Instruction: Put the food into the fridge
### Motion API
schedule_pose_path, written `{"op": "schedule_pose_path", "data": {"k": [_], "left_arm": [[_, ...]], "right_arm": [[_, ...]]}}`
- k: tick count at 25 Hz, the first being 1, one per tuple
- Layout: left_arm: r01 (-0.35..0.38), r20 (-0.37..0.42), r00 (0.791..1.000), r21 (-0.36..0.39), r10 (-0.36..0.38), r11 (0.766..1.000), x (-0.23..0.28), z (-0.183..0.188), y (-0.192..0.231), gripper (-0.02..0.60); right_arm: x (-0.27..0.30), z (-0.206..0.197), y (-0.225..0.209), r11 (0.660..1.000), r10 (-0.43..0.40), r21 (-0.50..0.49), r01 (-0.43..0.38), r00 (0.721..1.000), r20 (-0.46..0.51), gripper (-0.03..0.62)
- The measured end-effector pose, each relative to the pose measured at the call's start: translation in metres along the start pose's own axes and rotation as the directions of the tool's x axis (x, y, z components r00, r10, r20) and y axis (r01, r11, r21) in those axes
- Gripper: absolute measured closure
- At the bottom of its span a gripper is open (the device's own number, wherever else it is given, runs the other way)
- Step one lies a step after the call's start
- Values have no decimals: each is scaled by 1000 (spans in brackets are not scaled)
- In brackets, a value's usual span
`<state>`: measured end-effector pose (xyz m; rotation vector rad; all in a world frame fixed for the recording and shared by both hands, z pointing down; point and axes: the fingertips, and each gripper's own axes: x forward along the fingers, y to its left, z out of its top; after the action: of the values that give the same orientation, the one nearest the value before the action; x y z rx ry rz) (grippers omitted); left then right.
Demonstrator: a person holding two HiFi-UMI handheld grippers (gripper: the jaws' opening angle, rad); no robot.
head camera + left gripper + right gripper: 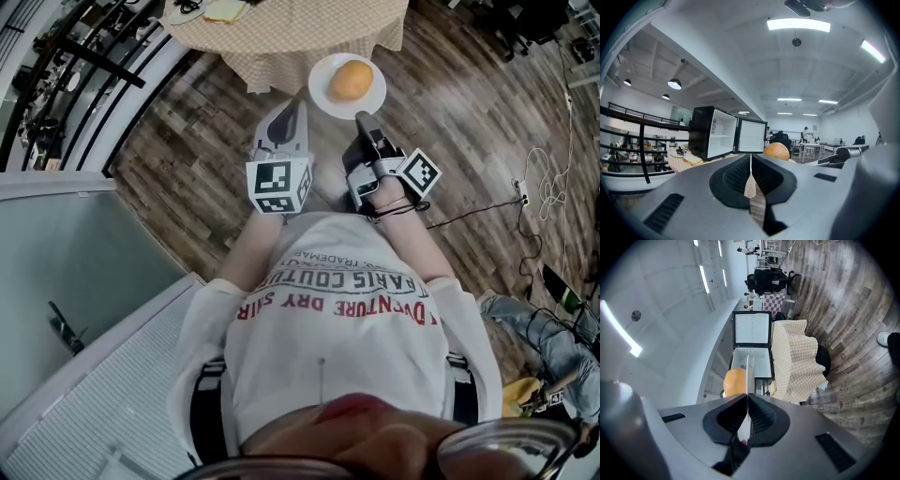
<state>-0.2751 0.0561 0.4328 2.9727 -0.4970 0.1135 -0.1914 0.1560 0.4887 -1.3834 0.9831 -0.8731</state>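
Two claws are seen at the centre of the head view, side by side. The left claw (289, 117) is closed on nothing, with only a sliver of checked cloth visible through the slit in its own view (750, 161). The right claw (361, 118) is clamped on the near rim of one white plate (323, 101). In the right gripper view the plate (749, 376) is shown edge-on between the pressed pads (759, 416).

One piece of round orange food (352, 80) is carried on the plate. Whether it is a bun or a fruit cannot be told. It also shows just past the jaws in both gripper views (776, 151) (735, 382).

The plate is held in the air over the wooden floor (469, 112), just beside the hanging hem of one checked cloth (281, 37) that covers one surface (797, 357). Open floor is left to the right of the frame, crossed by cables (548, 183). The left is hemmed in by a dark railing (66, 66) and a white cabinet (84, 375).

Farther off, one black fridge (712, 133) stands on the surface with its door (751, 136) swung open and its white inside (751, 363) exposed. Beside it lies one slice of bread (692, 160).

The fridge is not shown in the head view, where the surface is cut off by the top edge. What stands on the fridge's shelves cannot be made out.
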Motion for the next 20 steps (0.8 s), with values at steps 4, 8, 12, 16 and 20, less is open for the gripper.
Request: {"op": "schedule_pose_path", "data": {"k": [4,8,12,16,20], "left_arm": [[-21,-3,1000,8,21,1000,30,1,-11,554],[-37,26,999,44,36,998,67,10,-28,554],[-81,50,996,40,79,996,112,19,-45,554],[-116,57,992,13,116,993,154,24,-62,554],[-135,72,988,-48,138,990,202,29,-83,554]], "right_arm": [[17,29,-6,1000,-8,19,8,999,-32,563],[40,68,-2,999,23,26,-21,997,-68,563],[63,119,0,999,40,36,-36,993,-111,563],[79,170,2,999,33,34,-29,989,-142,563],[91,227,-3,999,14,40,-8,987,-161,563]]}}
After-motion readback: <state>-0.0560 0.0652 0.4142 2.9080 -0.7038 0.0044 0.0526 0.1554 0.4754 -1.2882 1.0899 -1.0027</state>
